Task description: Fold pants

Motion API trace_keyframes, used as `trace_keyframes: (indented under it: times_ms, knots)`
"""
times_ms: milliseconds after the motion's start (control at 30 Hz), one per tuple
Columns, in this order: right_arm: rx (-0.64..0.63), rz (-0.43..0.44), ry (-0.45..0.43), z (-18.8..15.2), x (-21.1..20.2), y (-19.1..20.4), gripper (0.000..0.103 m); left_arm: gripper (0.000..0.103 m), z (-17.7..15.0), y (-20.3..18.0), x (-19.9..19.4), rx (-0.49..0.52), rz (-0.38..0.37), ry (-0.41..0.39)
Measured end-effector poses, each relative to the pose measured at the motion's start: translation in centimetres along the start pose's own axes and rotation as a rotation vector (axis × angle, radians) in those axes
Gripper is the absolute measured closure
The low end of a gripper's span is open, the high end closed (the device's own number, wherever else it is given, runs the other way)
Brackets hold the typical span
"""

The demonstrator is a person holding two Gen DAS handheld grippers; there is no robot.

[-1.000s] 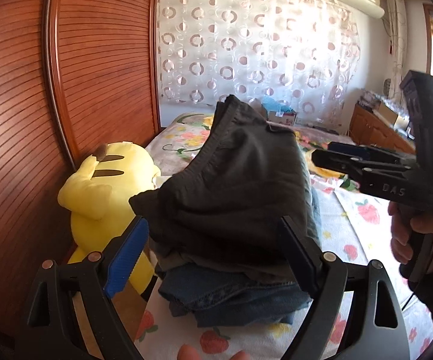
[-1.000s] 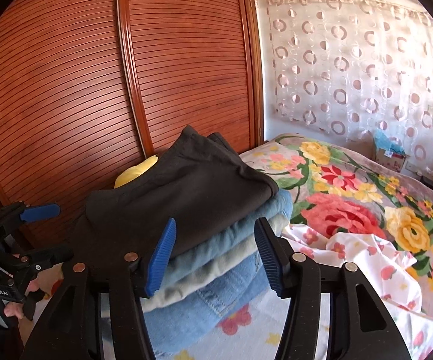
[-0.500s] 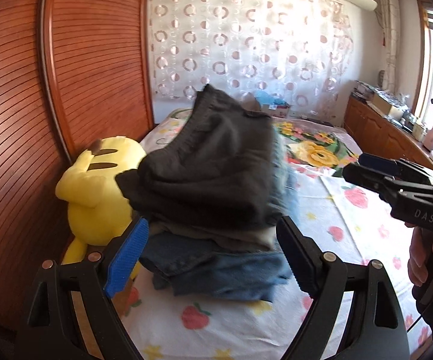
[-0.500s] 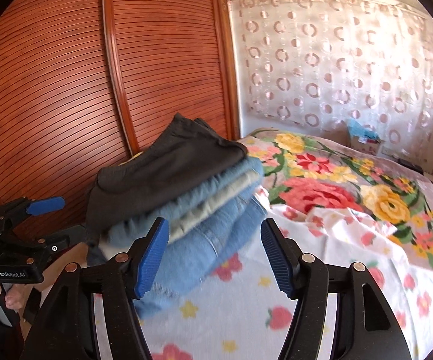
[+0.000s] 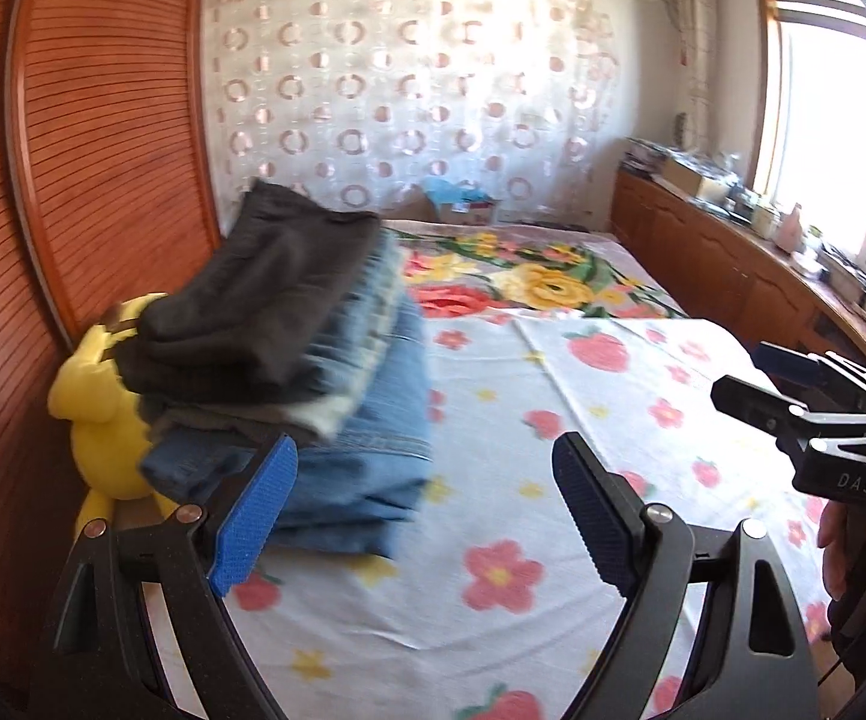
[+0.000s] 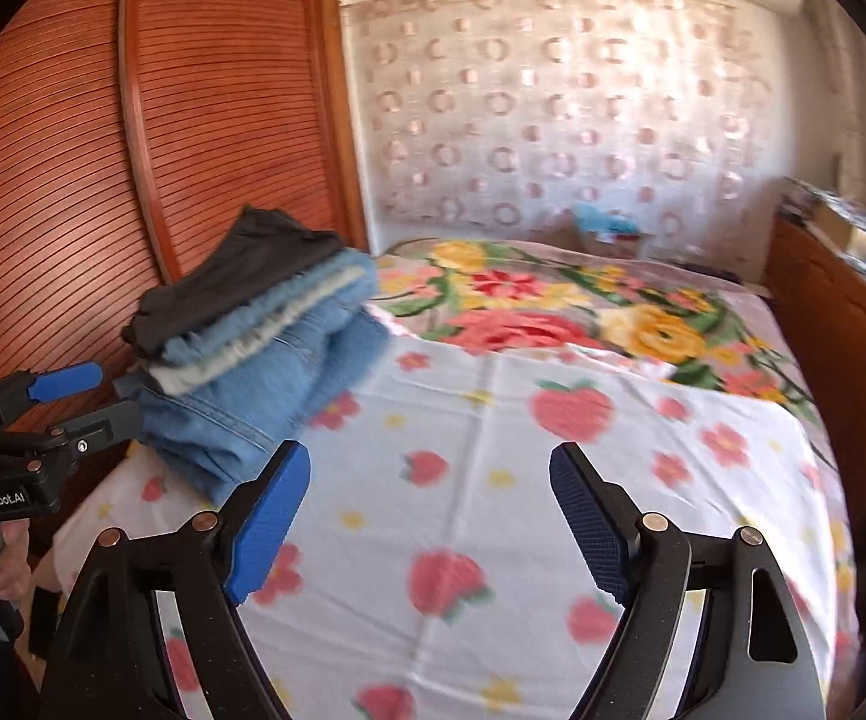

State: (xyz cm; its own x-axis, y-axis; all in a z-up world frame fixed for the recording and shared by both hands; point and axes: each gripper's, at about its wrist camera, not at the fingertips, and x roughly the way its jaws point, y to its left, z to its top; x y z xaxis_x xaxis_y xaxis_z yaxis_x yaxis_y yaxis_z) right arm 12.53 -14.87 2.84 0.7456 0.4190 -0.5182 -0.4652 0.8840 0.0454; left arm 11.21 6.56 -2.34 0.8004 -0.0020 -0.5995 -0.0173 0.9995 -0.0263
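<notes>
A stack of folded pants rests at the bed's left edge: dark grey pants [image 5: 264, 294] on top, pale layers and blue jeans [image 5: 366, 450] underneath. The right wrist view shows the same dark pants [image 6: 240, 282] and jeans [image 6: 264, 396] at middle left. My left gripper [image 5: 423, 447] is open, its left pad in front of the jeans' near corner, and holds nothing. My right gripper [image 6: 428, 450] hovers over bare sheet to the right of the stack, its jaws opening with nothing between them. Each view catches the other gripper: the left gripper [image 6: 111, 393] and the right gripper [image 5: 739, 371].
A yellow plush toy [image 5: 102, 420] sits wedged between the stack and the slatted wooden wardrobe door [image 5: 102, 180]. A strawberry-print sheet [image 5: 553, 540] covers the near bed, with a floral quilt [image 5: 553, 282] beyond. A wooden cabinet [image 5: 733, 276] runs along the right side.
Both grippers drew back from the stack and swung right, so the stack now lies left in both views. The right jaws stand wider apart. The stack stayed on the bed.
</notes>
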Motion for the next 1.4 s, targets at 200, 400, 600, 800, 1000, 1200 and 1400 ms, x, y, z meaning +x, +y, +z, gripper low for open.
trace_keyframes:
  times_ms: [200, 400, 600, 800, 1000, 1200, 1400]
  knots:
    - [0.055, -0.072, -0.029, -2.2, -5.7, -0.6, 0.019, 0.016, -1.3, -4.0, -1.5, 0.044, -0.047, 0.004]
    - [0.082, -0.123, -0.051, -4.2, -10.5, -0.2, 0.019, 0.016, -2.2, -7.0, -3.6, 0.071, -0.067, 0.003]
    - [0.095, -0.145, -0.077, -5.0, -13.1, 1.0, 0.019, 0.016, -2.4, -8.7, -6.1, 0.094, -0.061, -0.031]
    - [0.084, -0.158, -0.132, -5.4, -15.4, 3.0, 0.019, 0.016, -1.5, -8.9, -9.0, 0.082, -0.058, -0.091]
    - [0.077, -0.147, -0.191, -6.3, -17.7, 3.9, 0.019, 0.016, -0.8, -8.9, -11.7, 0.093, -0.049, -0.139]
    - [0.073, -0.149, -0.239, -7.4, -19.0, 4.1, 0.019, 0.015, -0.6, -8.8, -13.7, 0.102, -0.044, -0.182]
    - [0.079, -0.158, -0.250, -8.1, -18.4, 4.1, 0.019, 0.015, -0.8, -8.2, -14.1, 0.090, -0.038, -0.192]
